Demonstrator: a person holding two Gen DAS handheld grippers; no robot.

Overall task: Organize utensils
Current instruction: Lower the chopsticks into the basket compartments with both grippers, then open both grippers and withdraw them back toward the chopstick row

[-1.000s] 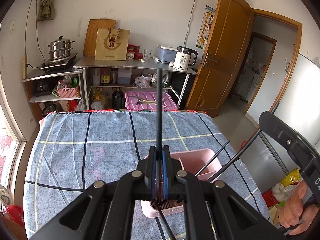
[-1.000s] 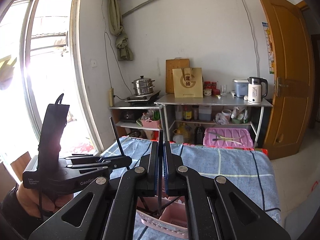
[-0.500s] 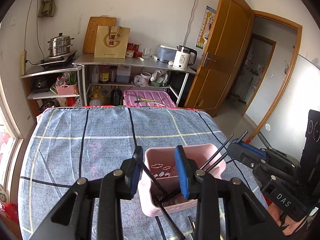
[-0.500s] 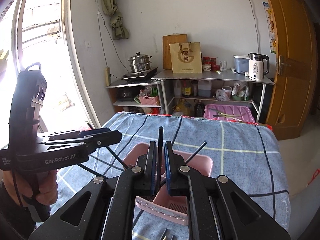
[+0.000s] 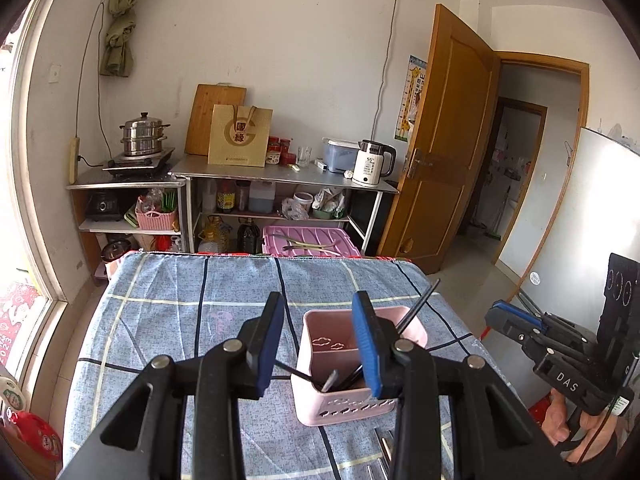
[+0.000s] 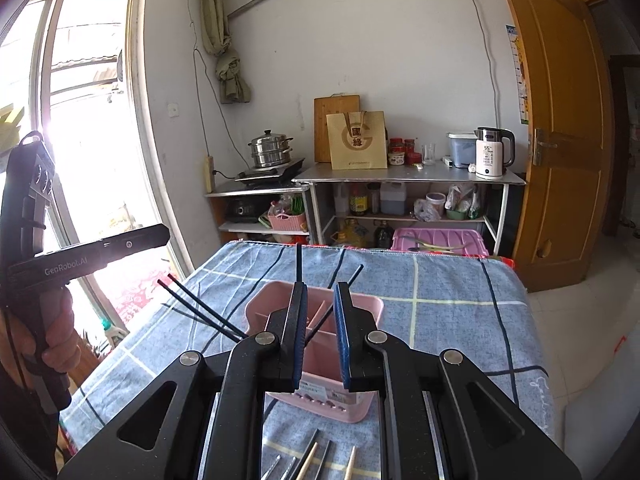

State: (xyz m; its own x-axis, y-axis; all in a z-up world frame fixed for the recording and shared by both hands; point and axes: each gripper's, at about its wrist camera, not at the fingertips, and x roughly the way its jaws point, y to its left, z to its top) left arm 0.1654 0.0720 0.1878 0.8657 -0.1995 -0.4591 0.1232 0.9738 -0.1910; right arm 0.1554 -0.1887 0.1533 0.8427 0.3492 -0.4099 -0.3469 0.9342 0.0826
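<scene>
- Left edge, right wrist view: your left hand (image 6: 56, 336) grips the handle of the left claw (image 5: 318, 344); the sleeve and wrist are cut off by the frame. In its own view its blue pads stand apart with nothing pinched between them. A second ago they were clamped on a black chopstick; the jaws have just been opening, and that stick now lies inside the pink holder (image 5: 344, 364).
- Centre: the pink holder stands upright on the blue checked worktop (image 5: 168, 320), just ahead of both claws. Black chopsticks (image 6: 200, 306) lean out of it. Its near wall is partly hidden behind the pads.
- Bottom centre, right wrist view: loose utensils (image 6: 310, 460) lie on the cloth, cut off; types unclear.
- Right: the right claw (image 6: 322, 334) is slackened, narrow gap, gripping nothing; its jaws have just been opening. It pinched a stick before.
</scene>
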